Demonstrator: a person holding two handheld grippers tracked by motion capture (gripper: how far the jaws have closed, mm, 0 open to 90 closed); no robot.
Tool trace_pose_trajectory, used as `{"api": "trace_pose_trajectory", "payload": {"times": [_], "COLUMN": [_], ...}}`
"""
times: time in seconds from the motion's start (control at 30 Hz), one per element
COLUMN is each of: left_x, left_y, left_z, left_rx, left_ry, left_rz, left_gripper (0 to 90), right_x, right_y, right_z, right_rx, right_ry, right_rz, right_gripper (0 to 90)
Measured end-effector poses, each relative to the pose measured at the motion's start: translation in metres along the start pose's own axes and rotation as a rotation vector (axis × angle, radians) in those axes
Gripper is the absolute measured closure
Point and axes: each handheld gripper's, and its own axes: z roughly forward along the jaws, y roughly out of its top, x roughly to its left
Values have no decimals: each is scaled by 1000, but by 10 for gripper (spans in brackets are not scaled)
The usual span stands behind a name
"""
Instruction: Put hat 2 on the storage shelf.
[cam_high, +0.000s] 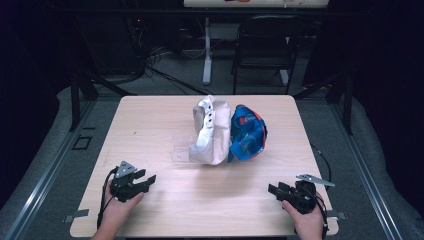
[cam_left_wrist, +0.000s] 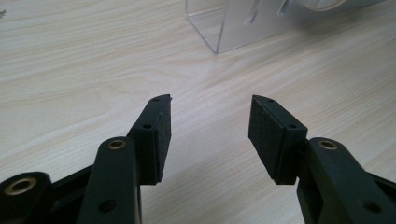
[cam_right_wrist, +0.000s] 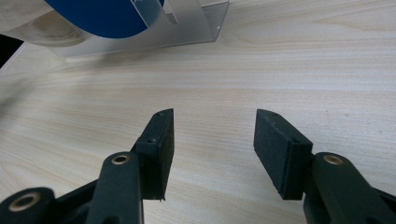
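Observation:
Two caps rest on a clear plastic stand (cam_high: 181, 152) in the middle of the wooden table (cam_high: 165, 200): a beige and white cap (cam_high: 210, 131) on the left, a blue cap (cam_high: 248, 132) with orange trim on the right. My left gripper (cam_high: 148, 181) lies near the front left edge, held by a hand, jaws open and empty. My right gripper (cam_high: 273, 191) lies near the front right edge, also open and empty. In the left gripper view my left gripper (cam_left_wrist: 209, 123) points at the stand's corner (cam_left_wrist: 219, 28). The right gripper view has my right gripper (cam_right_wrist: 214, 140) facing the stand (cam_right_wrist: 187, 23) and blue cap (cam_right_wrist: 102, 14).
Bare wood lies between the grippers and the caps. Behind the table stand a black chair (cam_high: 265, 47) and a white table leg (cam_high: 207, 50), with cables on the grey floor. Dark curtains close off both sides.

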Motion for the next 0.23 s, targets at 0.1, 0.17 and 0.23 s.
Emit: {"api": "trace_pose_trajectory", "payload": {"times": [0.1, 0.17, 0.23], "left_x": [-5, -9, -12], "left_y": [0, 1, 1], "left_z": [2, 3, 4], "left_rx": [-3, -7, -9], "left_ry": [-12, -20, -26], "left_rz": [4, 15, 12], "left_gripper": [495, 495, 495], "right_x": [-1, -1, -1], "right_y": [0, 0, 0], "right_z": [0, -1, -1], "right_rx": [-8, -18, -27], "right_ry": [-1, -4, 2], "right_rz": [8, 9, 14], "right_gripper": [482, 481, 481]}}
